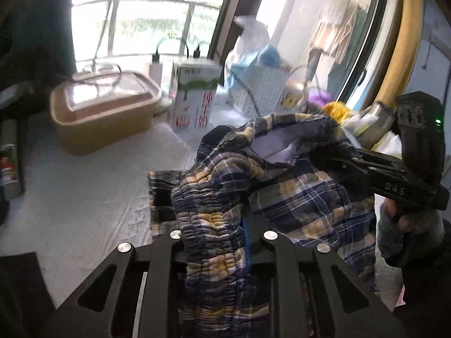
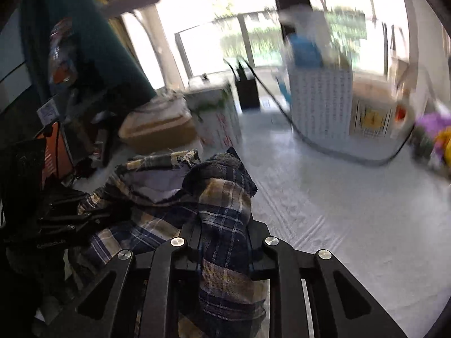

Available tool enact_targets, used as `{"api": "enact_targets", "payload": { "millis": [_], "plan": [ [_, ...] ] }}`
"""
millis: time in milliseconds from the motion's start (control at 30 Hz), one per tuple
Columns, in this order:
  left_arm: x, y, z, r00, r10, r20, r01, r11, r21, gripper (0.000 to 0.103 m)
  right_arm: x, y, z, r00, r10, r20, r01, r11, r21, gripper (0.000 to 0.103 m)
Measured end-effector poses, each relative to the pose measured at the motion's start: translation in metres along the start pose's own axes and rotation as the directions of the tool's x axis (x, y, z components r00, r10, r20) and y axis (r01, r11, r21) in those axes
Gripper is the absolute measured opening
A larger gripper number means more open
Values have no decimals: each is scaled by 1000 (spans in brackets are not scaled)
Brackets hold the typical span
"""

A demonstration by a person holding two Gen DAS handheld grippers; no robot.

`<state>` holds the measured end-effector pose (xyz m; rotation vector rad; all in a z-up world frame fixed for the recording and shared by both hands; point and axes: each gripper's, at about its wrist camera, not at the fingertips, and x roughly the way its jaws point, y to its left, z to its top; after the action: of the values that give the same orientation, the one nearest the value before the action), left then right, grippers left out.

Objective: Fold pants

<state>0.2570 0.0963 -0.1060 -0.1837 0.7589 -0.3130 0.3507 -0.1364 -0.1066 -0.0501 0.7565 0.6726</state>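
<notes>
The pants (image 1: 282, 186) are blue, yellow and white plaid with a gathered elastic waistband. They are lifted off the white table (image 1: 84, 197). My left gripper (image 1: 217, 225) is shut on the waistband, which bunches between its fingers. My right gripper (image 1: 332, 155) comes in from the right and is shut on the other side of the waist. In the right wrist view the right gripper (image 2: 222, 225) clamps a fold of the pants (image 2: 157, 202), and the left gripper (image 2: 84, 211) holds the cloth at the left. The waist opening gapes between them.
At the back of the table stand a tan lidded tub (image 1: 104, 107), a milk carton (image 1: 194, 95), a white basket with bags (image 1: 259, 90) and a yellow-labelled container (image 1: 293, 95). A black cable (image 2: 310, 140) lies on the table. Clutter (image 2: 56, 140) sits at the left edge.
</notes>
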Motion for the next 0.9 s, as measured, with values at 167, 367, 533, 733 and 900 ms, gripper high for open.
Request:
{"api": "enact_targets", "payload": {
  "millis": [167,367,533,733,900],
  "plan": [
    [-44,-12,-7,993,-8,117,9,1000,-7,19,-53,46,7,992,-38,123,55,989,-138,21],
    [-62,-16,-20,987,-44,157,48,999,-16,21,-103,85,4,977,-35,212,91,962,-257,21],
    [-21,-3,-17,997,-47,69,51,997,-51,31,-86,73,-5,984,-85,156,122,963,-241,21],
    [16,2,-2,998,-53,-39,52,999,-11,58,-37,5,-18,986,-166,25,168,979,-113,21],
    [47,5,15,987,-81,-136,86,996,28,64,-14,-33,-34,984,-172,-52,170,985,-32,21]
  ]
}}
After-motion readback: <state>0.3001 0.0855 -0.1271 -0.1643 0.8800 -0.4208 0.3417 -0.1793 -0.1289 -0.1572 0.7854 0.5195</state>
